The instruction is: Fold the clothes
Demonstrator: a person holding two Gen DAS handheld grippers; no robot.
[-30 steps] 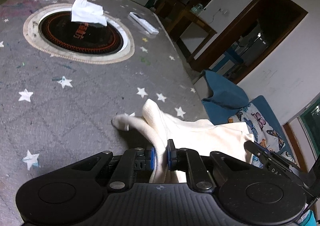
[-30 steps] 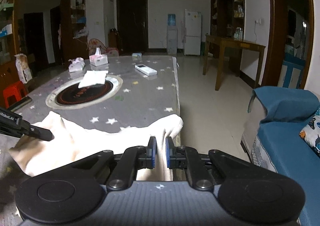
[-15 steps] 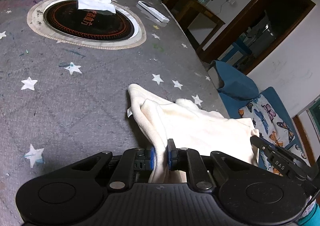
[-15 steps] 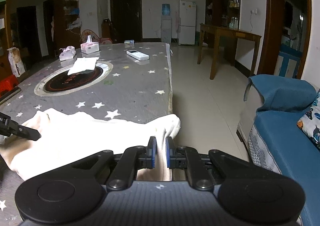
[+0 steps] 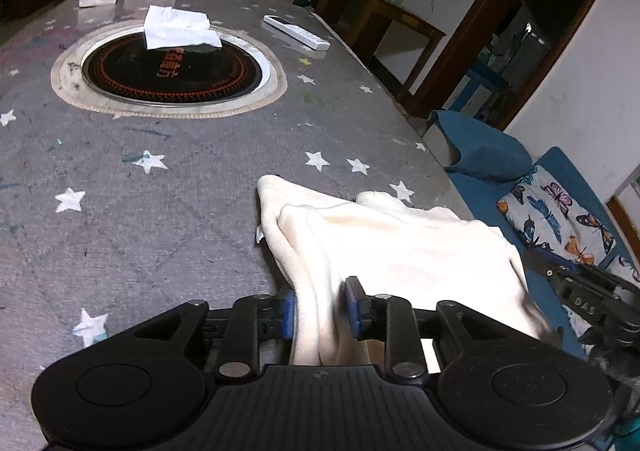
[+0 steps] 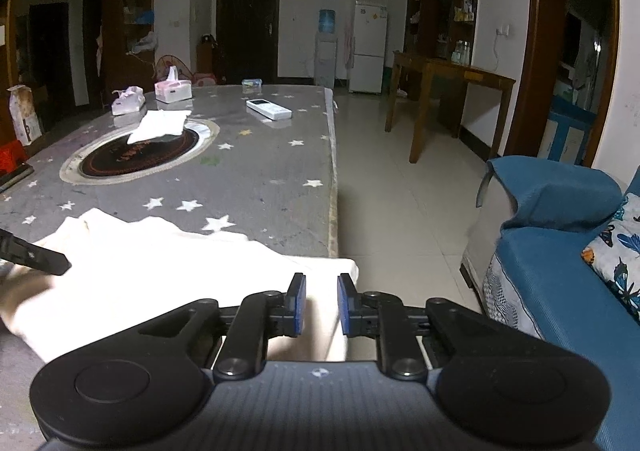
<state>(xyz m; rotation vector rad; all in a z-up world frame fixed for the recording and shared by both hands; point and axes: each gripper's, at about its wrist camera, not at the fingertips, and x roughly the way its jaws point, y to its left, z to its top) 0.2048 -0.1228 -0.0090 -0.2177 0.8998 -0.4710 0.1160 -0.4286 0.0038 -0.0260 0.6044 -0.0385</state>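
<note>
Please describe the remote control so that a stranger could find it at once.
Look at the grey starred table, past the round black cooktop, toward its far right edge. The remote lies there alone: a flat, long white bar, unlike the soft tissue packs far left.

Ahead of the cream garment the grey starred counter lies bare as far as the round inset cooktop, so there is open room to the front and left. Farther back stand the obstacles: a white cloth on the cooktop's far rim, a white remote near the right edge, and two tissue packs at the far end. Right of the counter edge is open floor, then the blue sofa.
</note>
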